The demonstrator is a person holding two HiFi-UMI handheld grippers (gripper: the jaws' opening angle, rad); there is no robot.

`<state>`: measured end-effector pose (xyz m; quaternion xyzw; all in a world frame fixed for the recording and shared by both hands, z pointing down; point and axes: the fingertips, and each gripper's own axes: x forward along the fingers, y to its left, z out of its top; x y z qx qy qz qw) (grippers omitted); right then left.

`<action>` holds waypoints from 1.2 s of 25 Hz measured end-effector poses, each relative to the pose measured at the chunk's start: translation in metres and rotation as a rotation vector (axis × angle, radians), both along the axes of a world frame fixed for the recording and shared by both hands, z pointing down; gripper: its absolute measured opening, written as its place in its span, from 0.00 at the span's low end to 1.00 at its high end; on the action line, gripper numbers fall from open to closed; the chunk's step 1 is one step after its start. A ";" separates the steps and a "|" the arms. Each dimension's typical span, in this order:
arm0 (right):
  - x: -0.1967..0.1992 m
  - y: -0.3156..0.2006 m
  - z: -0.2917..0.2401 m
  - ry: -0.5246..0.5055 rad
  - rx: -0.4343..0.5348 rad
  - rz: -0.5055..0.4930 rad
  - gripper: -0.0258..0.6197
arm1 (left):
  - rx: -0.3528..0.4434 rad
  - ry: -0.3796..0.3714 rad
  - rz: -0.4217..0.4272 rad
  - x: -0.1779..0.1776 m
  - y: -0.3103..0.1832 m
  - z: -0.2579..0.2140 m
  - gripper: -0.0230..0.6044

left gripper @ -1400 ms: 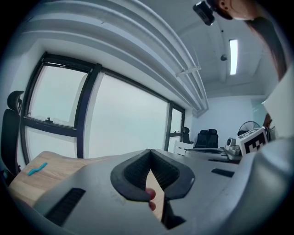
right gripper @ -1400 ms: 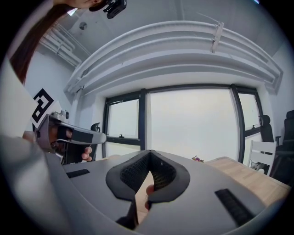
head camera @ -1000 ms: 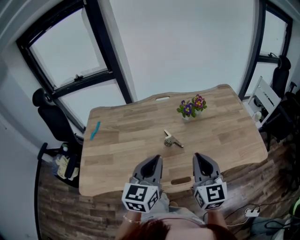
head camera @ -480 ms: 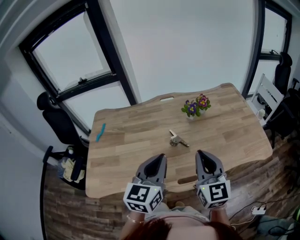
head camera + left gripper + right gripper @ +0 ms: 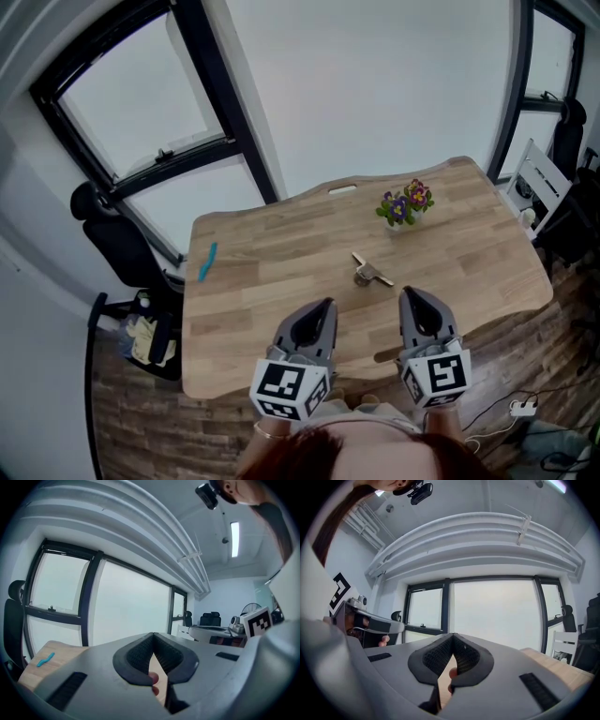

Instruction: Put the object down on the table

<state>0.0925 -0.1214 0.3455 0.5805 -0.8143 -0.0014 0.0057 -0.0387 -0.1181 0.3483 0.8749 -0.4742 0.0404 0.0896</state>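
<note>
- One small metal object (image 5: 372, 274) lies near the middle of the table (image 5: 272, 246), with nothing touching it.
- One pot of flowers (image 5: 406, 204) stands beyond it, and one blue strip (image 5: 207, 262) lies well apart to the left.
- The left gripper (image 5: 324, 304) and right gripper (image 5: 407, 293) hang at the near edge, their fingers (image 5: 136, 656) closed tip to tip and empty.

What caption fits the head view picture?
Left gripper and right gripper, shut, by a table with potted flowers and metal object.
</note>
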 end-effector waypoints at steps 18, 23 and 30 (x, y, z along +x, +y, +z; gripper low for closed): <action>-0.016 -0.007 0.001 0.038 -0.016 0.080 0.04 | 0.000 0.010 0.071 -0.022 -0.027 0.004 0.04; -0.017 -0.004 0.000 0.050 -0.019 0.081 0.04 | -0.003 0.016 0.072 -0.023 -0.027 0.005 0.04; -0.014 -0.002 0.001 0.058 -0.026 0.080 0.04 | -0.014 0.025 0.068 -0.022 -0.025 0.007 0.04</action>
